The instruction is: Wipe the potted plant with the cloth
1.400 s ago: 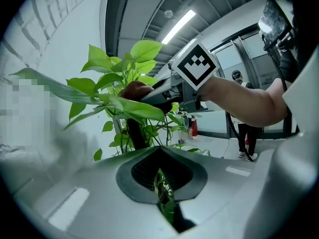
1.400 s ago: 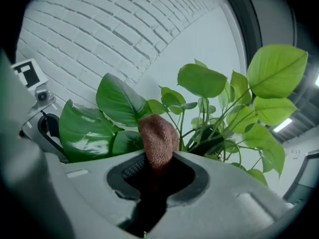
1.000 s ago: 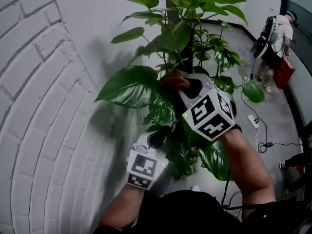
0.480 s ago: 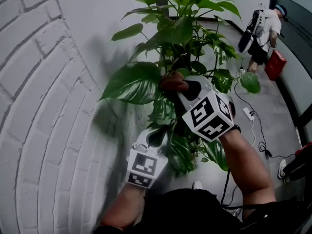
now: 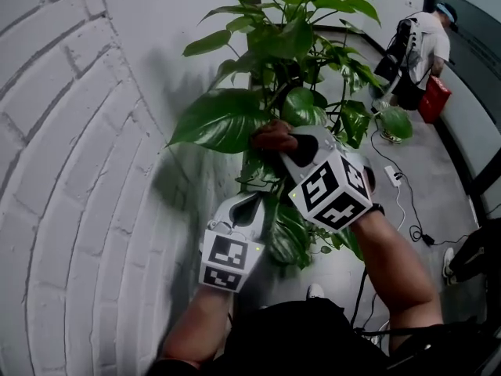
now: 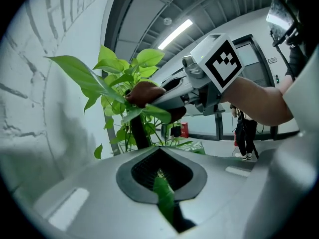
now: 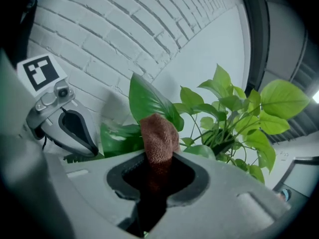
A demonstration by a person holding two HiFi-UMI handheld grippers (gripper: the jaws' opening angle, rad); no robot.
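I have the right gripper (image 5: 291, 146) clamped on the brown cloth (image 7: 158, 133), whose bunched end pokes out past the jaws so that fabric, not plastic, meets the potted plant (image 5: 301, 45). That end sits at the stem-side edge of the big leaf (image 5: 219, 120), touching it as far as I can judge. Below the big leaf, the left gripper (image 5: 250, 207) is pinched on a lower leaf (image 6: 163, 198) (to steady the plant, I'd guess), well clear of the cloth.

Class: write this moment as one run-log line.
left tongs: shut on small leaf | right tongs: shut on cloth | cloth: against large leaf
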